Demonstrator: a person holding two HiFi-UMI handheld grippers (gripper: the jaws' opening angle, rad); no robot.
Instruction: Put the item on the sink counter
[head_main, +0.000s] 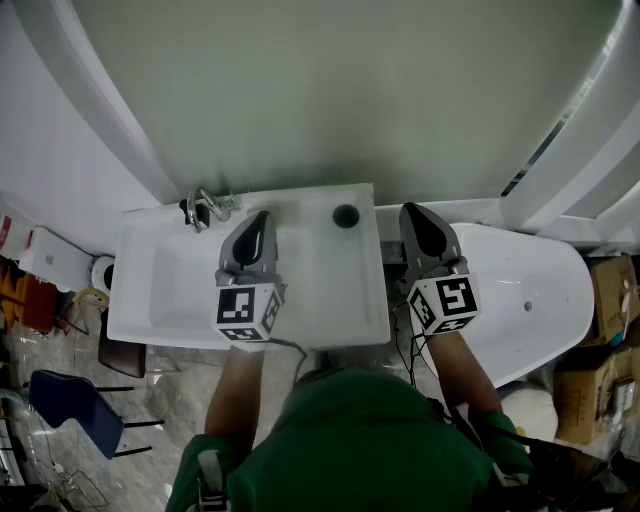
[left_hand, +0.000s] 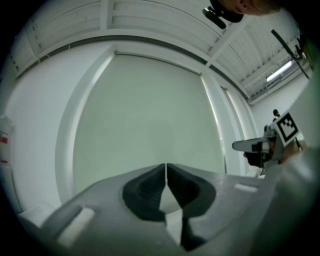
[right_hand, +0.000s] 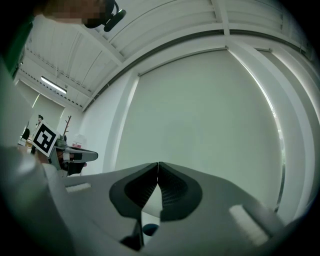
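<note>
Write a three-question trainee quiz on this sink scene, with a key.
1. True or false: the left gripper holds an item between its jaws.
2. Multiple choice: in the head view, the faucet sits at which part of the sink? A) far left corner B) near right corner C) middle of the near edge
3. Short answer: which white fixture stands just right of the sink?
Key: 1 false, the jaws are shut with nothing between them; 2 A; 3 the bathtub.
</note>
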